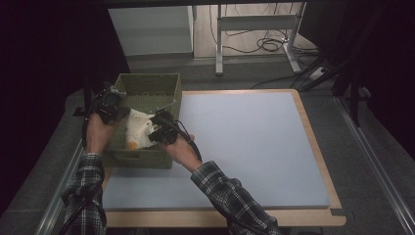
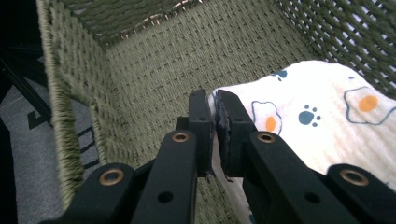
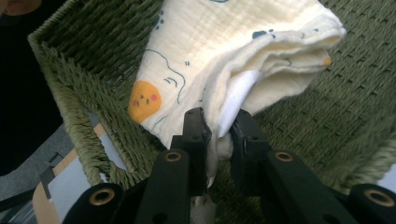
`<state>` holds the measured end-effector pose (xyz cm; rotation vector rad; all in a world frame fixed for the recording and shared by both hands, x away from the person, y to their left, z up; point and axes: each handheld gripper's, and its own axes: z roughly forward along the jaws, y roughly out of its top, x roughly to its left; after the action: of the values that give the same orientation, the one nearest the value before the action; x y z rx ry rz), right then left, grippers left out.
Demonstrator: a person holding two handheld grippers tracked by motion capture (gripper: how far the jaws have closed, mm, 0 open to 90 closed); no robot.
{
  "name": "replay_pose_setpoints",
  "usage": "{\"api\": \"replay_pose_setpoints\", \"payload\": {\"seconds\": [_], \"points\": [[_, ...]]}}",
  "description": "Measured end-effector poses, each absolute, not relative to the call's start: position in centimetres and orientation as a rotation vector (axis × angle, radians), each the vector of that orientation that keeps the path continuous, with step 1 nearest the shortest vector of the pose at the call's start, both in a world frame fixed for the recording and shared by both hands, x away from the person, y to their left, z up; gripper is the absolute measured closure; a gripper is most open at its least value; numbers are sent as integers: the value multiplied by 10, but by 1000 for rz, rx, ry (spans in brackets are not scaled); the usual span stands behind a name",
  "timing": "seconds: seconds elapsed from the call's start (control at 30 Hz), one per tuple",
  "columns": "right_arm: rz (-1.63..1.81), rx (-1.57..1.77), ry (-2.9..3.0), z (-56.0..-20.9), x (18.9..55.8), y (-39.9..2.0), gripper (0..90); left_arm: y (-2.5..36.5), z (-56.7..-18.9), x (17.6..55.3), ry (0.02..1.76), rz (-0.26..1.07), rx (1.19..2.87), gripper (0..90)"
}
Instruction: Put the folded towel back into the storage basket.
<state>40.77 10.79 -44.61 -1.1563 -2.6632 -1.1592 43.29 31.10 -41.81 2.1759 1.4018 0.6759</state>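
Reaching down into the basket [image 1: 169, 93], both grippers, left [image 1: 122, 113] and right [image 1: 155, 131], had jaws clamped on the cloth [image 1: 139, 126]; woven walls hemmed them in.

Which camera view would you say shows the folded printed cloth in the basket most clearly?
The right gripper view: the cloth shows its stacked folds and orange print up close inside the green basket. The left gripper view gives one flat patterned corner; the high view gives a small pale patch between both grippers.
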Motion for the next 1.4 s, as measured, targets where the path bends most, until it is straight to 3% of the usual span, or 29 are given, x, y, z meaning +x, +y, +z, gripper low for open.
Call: {"api": "replay_pose_setpoints", "payload": {"seconds": [0.07,0.2,0.9,1.4], "points": [[-1149,-1154,-2667,-449,408,109,717,309,-423,435,1401,663,2171,830],[-1178,-1137,-2680,-446,408,109,615,309,-426,436,1404,649,2140,665],[-1338,-982,-2806,-412,406,64,404,290,-434,442,1418,467,2128,363],[-1301,-923,-2865,-419,406,27,274,276,-441,446,1430,351,2198,207]]}}
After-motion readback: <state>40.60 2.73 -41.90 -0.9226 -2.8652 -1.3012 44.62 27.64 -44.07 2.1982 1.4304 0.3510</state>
